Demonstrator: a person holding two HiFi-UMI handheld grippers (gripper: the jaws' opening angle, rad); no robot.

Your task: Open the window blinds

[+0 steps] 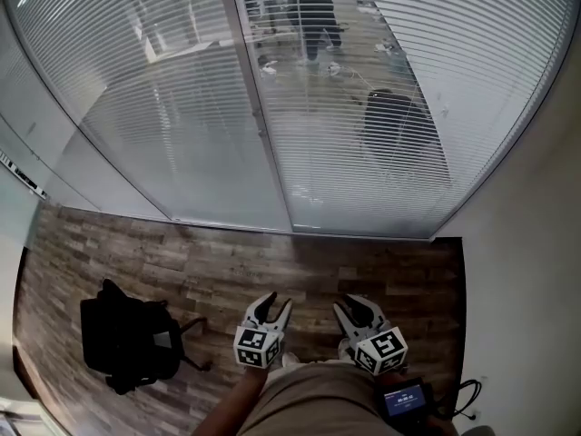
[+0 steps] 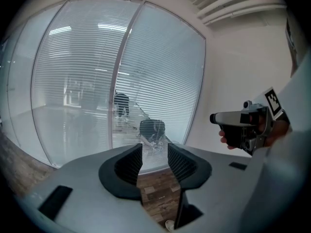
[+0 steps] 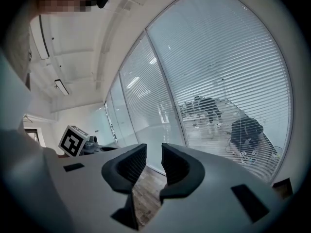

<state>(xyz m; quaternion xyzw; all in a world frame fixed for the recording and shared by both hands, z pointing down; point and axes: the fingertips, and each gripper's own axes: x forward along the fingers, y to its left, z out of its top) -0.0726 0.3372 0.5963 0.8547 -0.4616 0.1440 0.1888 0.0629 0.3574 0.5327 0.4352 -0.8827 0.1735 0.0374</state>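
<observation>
Hanging lowered with slats tilted partly see-through, blinds (image 1: 408,62) are standing well apart from left gripper (image 1: 275,302) and right gripper (image 1: 352,305), both hovering released and empty.

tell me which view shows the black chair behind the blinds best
The right gripper view: the black chair looks largest there, with backrest and wheeled base visible through the blinds. The head view shows the chair from above, mostly its backrest. The left gripper view shows it small, just above the jaws.
</observation>
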